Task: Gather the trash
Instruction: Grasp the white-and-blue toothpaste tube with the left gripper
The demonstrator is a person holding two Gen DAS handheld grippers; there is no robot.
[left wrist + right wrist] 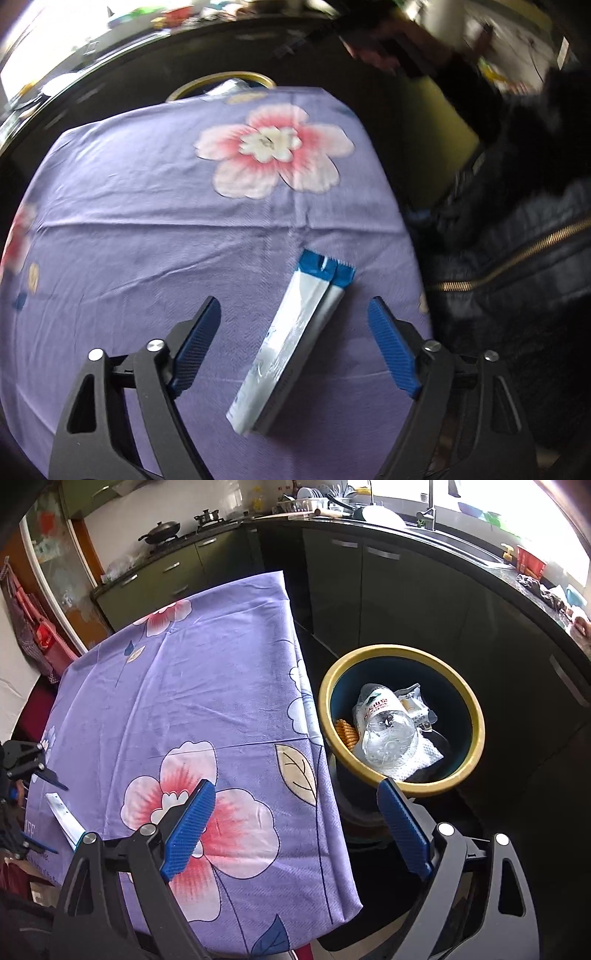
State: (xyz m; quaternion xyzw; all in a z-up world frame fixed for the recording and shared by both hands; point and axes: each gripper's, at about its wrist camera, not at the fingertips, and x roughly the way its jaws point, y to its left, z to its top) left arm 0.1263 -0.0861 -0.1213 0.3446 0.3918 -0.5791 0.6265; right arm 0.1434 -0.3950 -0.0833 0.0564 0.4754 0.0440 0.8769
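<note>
Tongs first: left gripper spread wide, blue pads clear on both sides of a long white-and-silver wrapper with a blue serrated end, touching neither edge of it. Right gripper likewise wide open, nothing between its pads, poised over the near right corner of the table.

Beneath both, a purple tablecloth printed with large pink-and-white flowers, creased along fold lines, draped over the table edges. Wrapper lying flat on that cloth near its right edge in the left wrist view; in the right wrist view seen as a pale strip at the near left, between the fingers of the other tool.

Open cloth stretching far and left of the wrapper, bare of other items. Right edge of the table dropping straight to a dark floor gap, with a yellow-rimmed trash bin just beside that edge. Inside it a crushed clear plastic bottle, white paper and an orange scrap.

Farther out, dark green kitchen cabinets and a black countertop curving around the far and right side, a wok on the hob at far left, a dish rack and tap by the bright window. Dark quilted jacket with a gold zip close at the right in the left wrist view.
</note>
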